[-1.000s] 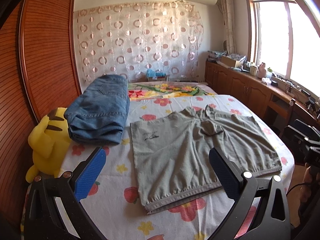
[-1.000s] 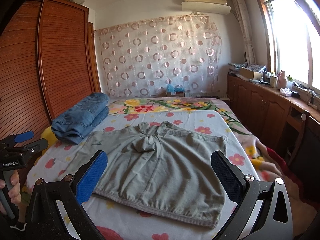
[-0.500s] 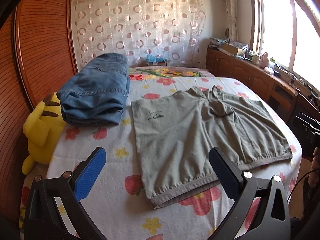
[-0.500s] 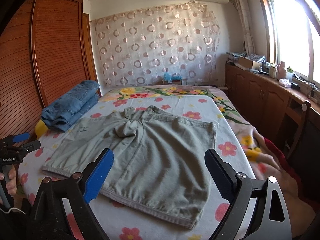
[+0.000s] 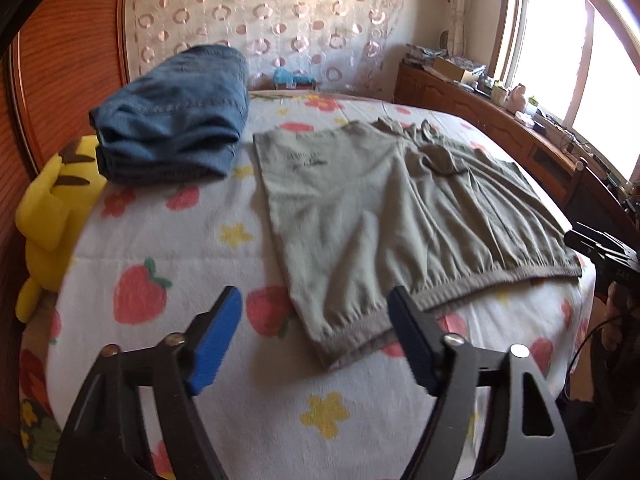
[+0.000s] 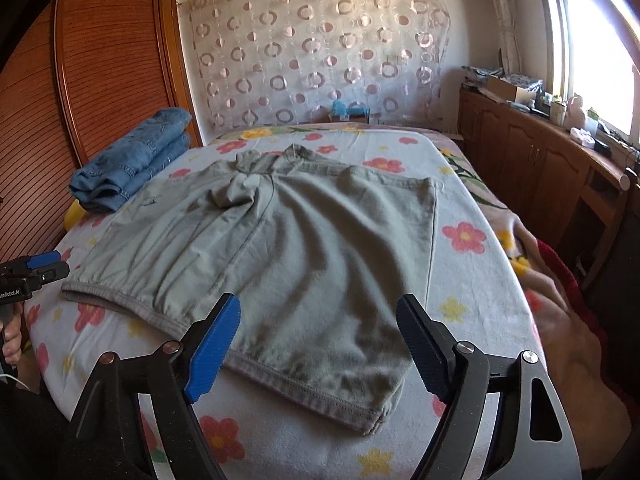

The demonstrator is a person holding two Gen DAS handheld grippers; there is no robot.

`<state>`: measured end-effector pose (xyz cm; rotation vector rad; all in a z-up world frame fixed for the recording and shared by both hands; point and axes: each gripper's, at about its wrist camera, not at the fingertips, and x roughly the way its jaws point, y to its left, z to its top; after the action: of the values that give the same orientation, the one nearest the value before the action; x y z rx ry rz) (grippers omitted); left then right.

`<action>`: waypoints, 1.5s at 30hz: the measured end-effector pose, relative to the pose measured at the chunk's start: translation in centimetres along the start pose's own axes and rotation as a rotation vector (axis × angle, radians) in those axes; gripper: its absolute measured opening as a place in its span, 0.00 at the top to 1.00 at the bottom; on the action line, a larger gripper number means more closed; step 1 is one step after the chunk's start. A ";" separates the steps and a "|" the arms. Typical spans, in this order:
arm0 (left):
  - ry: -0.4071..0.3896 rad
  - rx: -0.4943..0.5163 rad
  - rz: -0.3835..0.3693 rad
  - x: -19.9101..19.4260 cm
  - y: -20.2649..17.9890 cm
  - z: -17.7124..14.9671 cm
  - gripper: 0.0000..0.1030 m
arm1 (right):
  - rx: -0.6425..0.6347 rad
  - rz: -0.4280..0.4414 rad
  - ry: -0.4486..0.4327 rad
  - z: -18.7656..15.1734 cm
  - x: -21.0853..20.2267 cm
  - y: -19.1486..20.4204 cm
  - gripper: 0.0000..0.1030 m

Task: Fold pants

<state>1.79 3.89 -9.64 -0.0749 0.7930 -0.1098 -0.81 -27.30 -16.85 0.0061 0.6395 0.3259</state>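
Grey-green pants (image 5: 392, 216) (image 6: 288, 248) lie spread flat across the flowered bed sheet (image 5: 168, 248) (image 6: 472, 280). My left gripper (image 5: 316, 316) hovers over the pants' near left hem corner, its jaws closing, with the hem between the blue pads but untouched. My right gripper (image 6: 320, 324) hangs above the near right hem, its jaws also closing and clear of the cloth. Each gripper shows at the edge of the other's view: the right gripper (image 5: 600, 244) and the left gripper (image 6: 32, 272), held by a hand (image 6: 10, 340).
Folded blue jeans (image 5: 172, 120) (image 6: 132, 160) are stacked at the bed's far left. A yellow plush toy (image 5: 52, 216) sits beside them against the wooden wardrobe (image 6: 100, 72). Wooden cabinets (image 6: 540, 168) with clutter run under the window on the right. A patterned curtain (image 6: 312, 52) covers the far wall.
Both grippers have sunk toward the bed and tipped downward, bringing the pants' near hem closer. The blue pads of both stand narrower than before.
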 end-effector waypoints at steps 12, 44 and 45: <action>0.050 -0.009 -0.045 0.4 0.2 -1.1 0.58 | -0.017 0.004 0.029 -0.6 -1.2 -0.7 0.21; -0.066 0.174 -0.267 -0.1 -8.2 8.3 0.95 | -0.038 -0.006 0.045 1.2 -0.2 -0.7 0.36; -0.068 0.183 -0.278 0.0 -8.8 8.7 0.95 | -0.039 -0.007 0.044 1.3 -0.2 -0.6 0.36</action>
<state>7.39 -4.66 -2.62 -0.0148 0.6986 -0.4405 0.01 -27.81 -15.80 -0.0408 0.6768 0.3322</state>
